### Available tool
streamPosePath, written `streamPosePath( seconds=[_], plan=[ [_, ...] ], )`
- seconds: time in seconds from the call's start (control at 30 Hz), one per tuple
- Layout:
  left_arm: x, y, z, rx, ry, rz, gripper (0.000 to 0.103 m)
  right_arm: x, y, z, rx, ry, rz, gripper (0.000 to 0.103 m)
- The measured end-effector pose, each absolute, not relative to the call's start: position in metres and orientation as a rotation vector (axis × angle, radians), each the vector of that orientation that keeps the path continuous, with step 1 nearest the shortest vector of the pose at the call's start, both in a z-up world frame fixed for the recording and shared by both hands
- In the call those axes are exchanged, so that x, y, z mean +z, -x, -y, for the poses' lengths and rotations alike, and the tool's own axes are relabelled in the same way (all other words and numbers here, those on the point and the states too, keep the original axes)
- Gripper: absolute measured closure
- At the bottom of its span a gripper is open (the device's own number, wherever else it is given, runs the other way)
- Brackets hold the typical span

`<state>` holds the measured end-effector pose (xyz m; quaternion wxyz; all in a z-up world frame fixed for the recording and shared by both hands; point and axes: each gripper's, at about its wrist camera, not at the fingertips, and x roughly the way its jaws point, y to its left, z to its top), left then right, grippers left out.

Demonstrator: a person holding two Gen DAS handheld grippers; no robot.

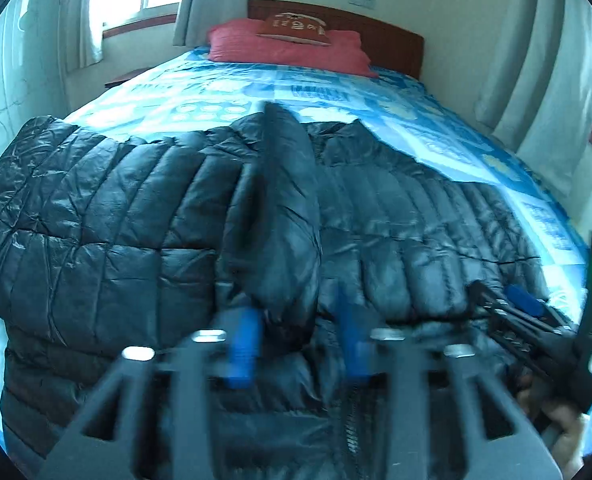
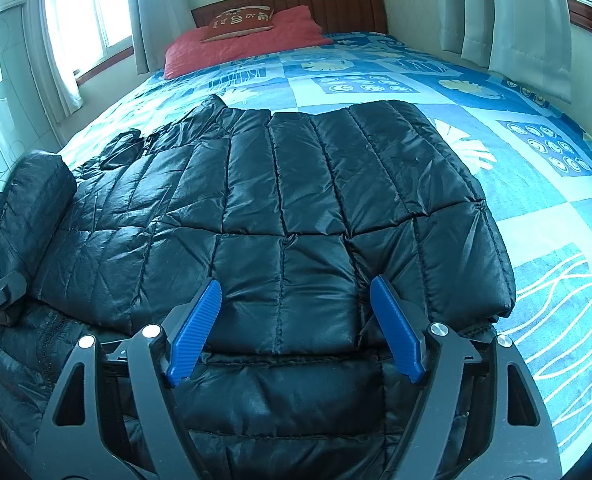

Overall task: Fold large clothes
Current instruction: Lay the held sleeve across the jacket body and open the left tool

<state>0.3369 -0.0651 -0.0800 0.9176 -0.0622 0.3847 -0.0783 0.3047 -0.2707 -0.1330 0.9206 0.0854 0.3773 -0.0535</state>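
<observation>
While both my claws hang parted, the black puffer jacket [image 2: 288, 208] lies spread on the bed [image 2: 536, 184].
My left claw [image 1: 302, 344] and right claw [image 2: 296, 328] hover over its near edge, gripping nothing; a sleeve [image 1: 284, 200] lies across the middle.

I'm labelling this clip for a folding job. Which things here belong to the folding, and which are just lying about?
Part of the job:
black puffer jacket
left gripper
right gripper

Just lying about:
red pillow
brown cushion
blue bedspread
curtains
</observation>
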Motion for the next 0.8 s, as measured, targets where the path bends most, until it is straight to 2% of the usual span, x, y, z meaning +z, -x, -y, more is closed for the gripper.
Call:
streamPosePath(
  seconds=[0.03,0.13,0.4,0.57,0.8],
  plan=[
    [-0.076,-0.333,0.066,-0.167,0.135,-0.775,0.036,-0.133,-0.305,0.271,-0.110,-0.173,-0.776,0.025],
    [-0.062,-0.318,0.071,-0.199,0.110,-0.735,0.030,-0.133,-0.306,0.269,-0.108,-0.167,-0.781,0.024],
    [-0.048,-0.283,0.041,-0.173,0.075,-0.705,0.030,-0.128,-0.308,0.266,-0.119,-0.153,-0.803,0.023],
    [-0.051,-0.262,-0.022,-0.050,0.068,-0.684,0.030,-0.096,-0.293,0.243,-0.065,-0.237,-0.738,0.023],
    [-0.069,-0.255,-0.104,0.112,0.147,-0.716,0.030,-0.096,-0.322,0.172,0.089,-0.260,-0.792,0.023]
  ],
)
